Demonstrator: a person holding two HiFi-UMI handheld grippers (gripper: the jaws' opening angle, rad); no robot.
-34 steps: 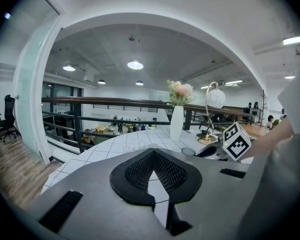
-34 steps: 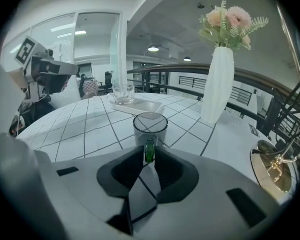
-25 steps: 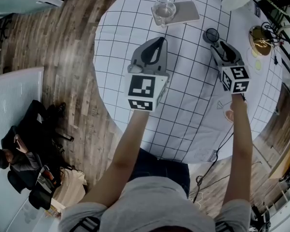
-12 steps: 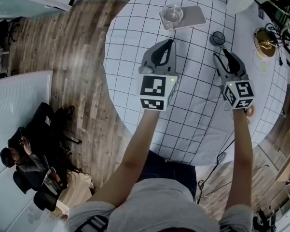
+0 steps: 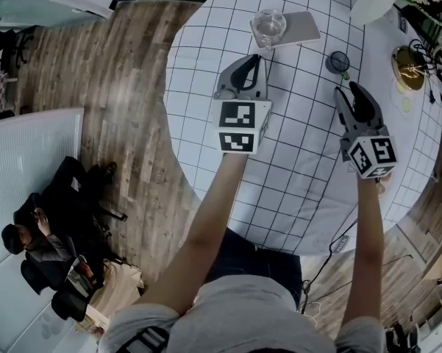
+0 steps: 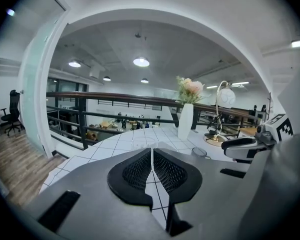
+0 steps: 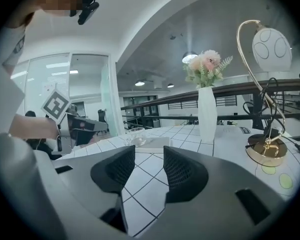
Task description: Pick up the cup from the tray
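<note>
A clear glass cup [image 5: 268,24] stands on the left end of a pale flat tray [image 5: 300,26] at the far side of the round checked table [image 5: 206,87]. My left gripper [image 5: 259,59] hovers just short of the cup, shut and empty; in the left gripper view [image 6: 152,156] its pads meet, and the cup [image 6: 142,143] shows faintly beyond them. My right gripper [image 5: 351,90] hangs over the table to the right, open with nothing between its fingers. In the right gripper view [image 7: 149,164] the cup [image 7: 136,135] and tray [image 7: 158,143] lie ahead, well apart from the jaws.
A small dark round object [image 5: 339,61] lies just beyond the right gripper. A white vase with flowers [image 5: 373,2] and a gold lamp base with cables [image 5: 410,59] stand at the table's far right. Wooden floor [image 5: 118,87] lies left of the table.
The left gripper has moved nearer to the cup. The right gripper has risen and drawn back from the small round object. Neither pair of jaws has changed.
</note>
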